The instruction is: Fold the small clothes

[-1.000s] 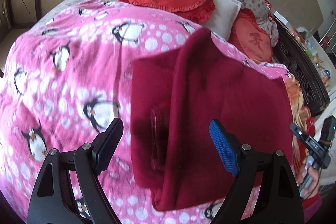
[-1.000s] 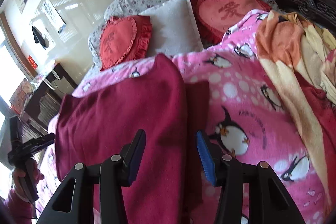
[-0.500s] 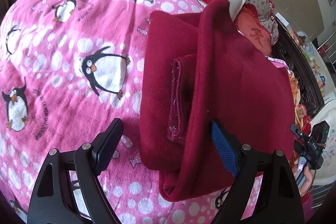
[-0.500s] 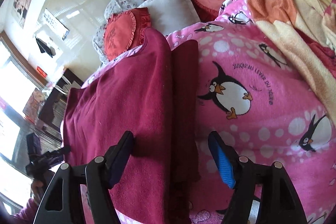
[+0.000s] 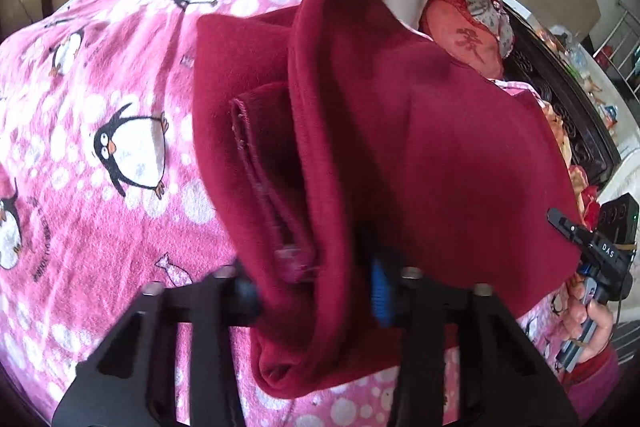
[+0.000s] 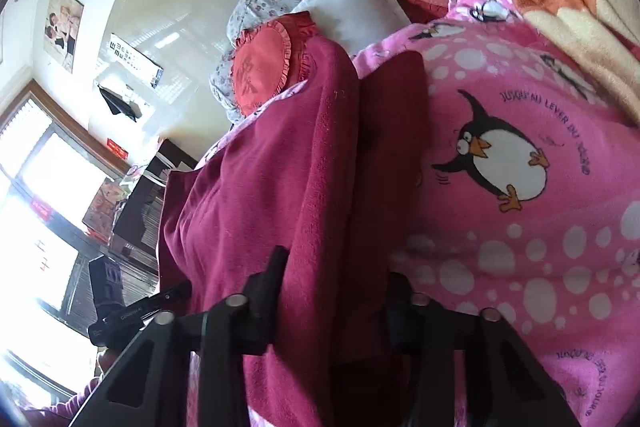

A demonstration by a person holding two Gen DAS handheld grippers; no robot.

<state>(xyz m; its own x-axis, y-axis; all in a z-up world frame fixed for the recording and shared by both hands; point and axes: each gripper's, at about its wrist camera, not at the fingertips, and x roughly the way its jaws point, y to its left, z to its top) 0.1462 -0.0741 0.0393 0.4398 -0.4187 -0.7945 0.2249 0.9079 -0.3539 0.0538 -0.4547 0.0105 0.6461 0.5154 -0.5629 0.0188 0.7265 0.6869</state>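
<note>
Left wrist: we see the dark red garment (image 5: 420, 131) partly folded on the pink penguin blanket (image 5: 100, 187), our left tongs (image 5: 316, 291) closing, pads pinching its bunched near edge.

Right wrist: same garment (image 6: 280, 195) beside a penguin print (image 6: 500, 163); our right tongs (image 6: 336, 311) closing, pinching its folded edge. Cushions (image 6: 260, 67) behind.

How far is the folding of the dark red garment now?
Done: the dark red garment is already doubled over on the pink blanket. In hand: the left hand-held gripper and right hand-held gripper are closing on its folded edges. Left: the next fold.
</note>
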